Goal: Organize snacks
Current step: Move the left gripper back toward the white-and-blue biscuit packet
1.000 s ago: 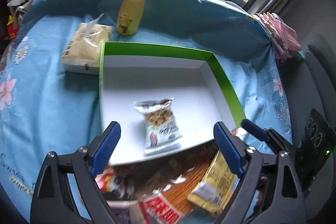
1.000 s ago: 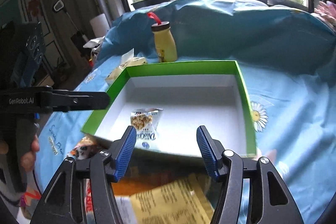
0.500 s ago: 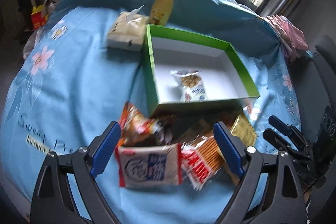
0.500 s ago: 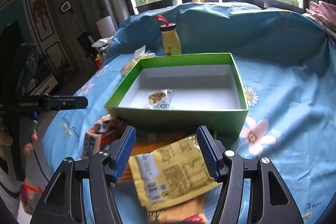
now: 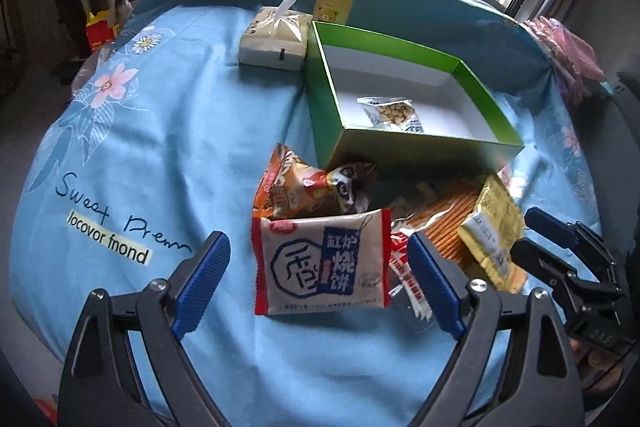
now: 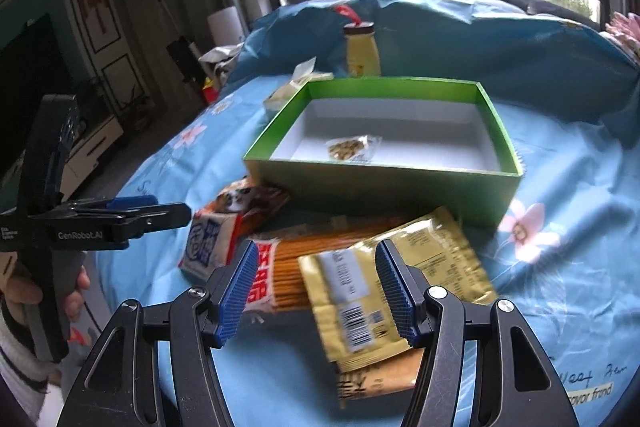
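From the left wrist view, I saw that my left gripper [image 5: 318,279] had drawn back from over the green box [image 5: 424,147] in the past second, so the heap of snacks in front of the box now filled the foreground; its jaws stood wide and released, framing the white-and-red biscuit packet [image 5: 320,263] without touching it. I took that to mean the drop-off was finished and the next pick was being lined up. One small peanut packet [image 5: 394,115] lay alone on the box's white floor, while an orange cat-print bag [image 5: 304,191] leaned against the near wall. From the right wrist view, my right gripper [image 6: 314,291] had likewise pulled back, from the box down to the pile, its jaws parted and empty above the gold sachet [image 6: 384,283], which lay flat, barcode up, over a pack of orange sticks [image 6: 296,259]. The box sat just behind the pile on the blue floral sheet [image 6: 560,267].
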`<state>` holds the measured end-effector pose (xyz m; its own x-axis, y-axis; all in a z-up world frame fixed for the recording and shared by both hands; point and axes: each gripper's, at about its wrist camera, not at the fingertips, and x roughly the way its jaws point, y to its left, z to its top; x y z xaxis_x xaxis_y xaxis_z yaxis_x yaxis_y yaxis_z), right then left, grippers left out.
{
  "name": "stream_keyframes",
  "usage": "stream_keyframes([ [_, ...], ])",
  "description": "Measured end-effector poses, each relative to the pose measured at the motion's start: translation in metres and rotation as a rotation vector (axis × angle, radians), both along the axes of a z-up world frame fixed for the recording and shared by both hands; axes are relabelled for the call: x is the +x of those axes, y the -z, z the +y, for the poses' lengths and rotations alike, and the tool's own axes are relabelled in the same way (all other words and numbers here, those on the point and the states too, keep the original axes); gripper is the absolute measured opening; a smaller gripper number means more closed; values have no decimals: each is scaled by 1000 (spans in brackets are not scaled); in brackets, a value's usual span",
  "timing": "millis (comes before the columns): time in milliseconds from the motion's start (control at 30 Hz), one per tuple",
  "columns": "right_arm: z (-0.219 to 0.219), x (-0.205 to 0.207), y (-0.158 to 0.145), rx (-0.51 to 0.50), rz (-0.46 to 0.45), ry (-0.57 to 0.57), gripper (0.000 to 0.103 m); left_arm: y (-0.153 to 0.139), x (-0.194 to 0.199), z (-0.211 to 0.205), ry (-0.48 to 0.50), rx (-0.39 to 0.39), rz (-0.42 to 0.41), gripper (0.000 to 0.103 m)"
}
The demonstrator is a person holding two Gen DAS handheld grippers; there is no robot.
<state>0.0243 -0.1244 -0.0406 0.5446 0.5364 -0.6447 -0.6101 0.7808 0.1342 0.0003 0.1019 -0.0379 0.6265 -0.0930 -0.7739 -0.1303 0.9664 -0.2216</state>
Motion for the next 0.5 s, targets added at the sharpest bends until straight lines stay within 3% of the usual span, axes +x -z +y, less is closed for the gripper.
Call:
stream_keyframes([
  [500, 42, -12, 17, -71, 21, -74, 61, 10, -11, 6, -11, 74, -23, 90],
])
